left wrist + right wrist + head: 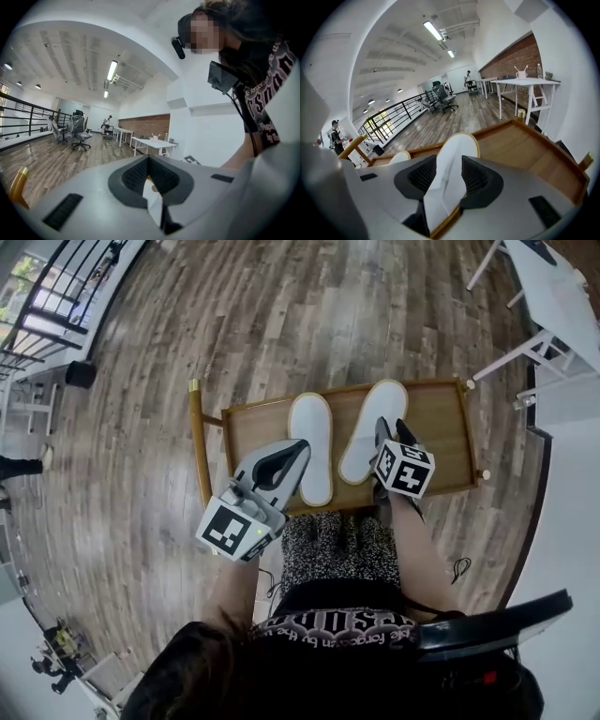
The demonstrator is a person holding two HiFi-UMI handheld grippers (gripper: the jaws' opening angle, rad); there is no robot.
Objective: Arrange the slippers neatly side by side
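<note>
Two white slippers lie sole-up, side by side on a wooden tray (pixel 441 427). The left slipper (pixel 311 442) runs straight, while the right slipper (pixel 370 427) leans slightly towards it at the toe. My right gripper (pixel 392 432) is at the right slipper's heel. In the right gripper view its jaws (pixel 449 176) stand open with that slipper (pixel 457 150) lying between the pads, and the left slipper (pixel 400 157) shows beyond. My left gripper (pixel 298 448) hovers over the left slipper's heel, tilted upward. Its tips (pixel 149 161) meet, with nothing clearly held.
The tray has raised rims and gold corner posts (pixel 195 387) and rests across the person's lap. Wood floor surrounds it. A white table (pixel 553 287) stands at the far right and a black railing (pixel 56 296) at the far left.
</note>
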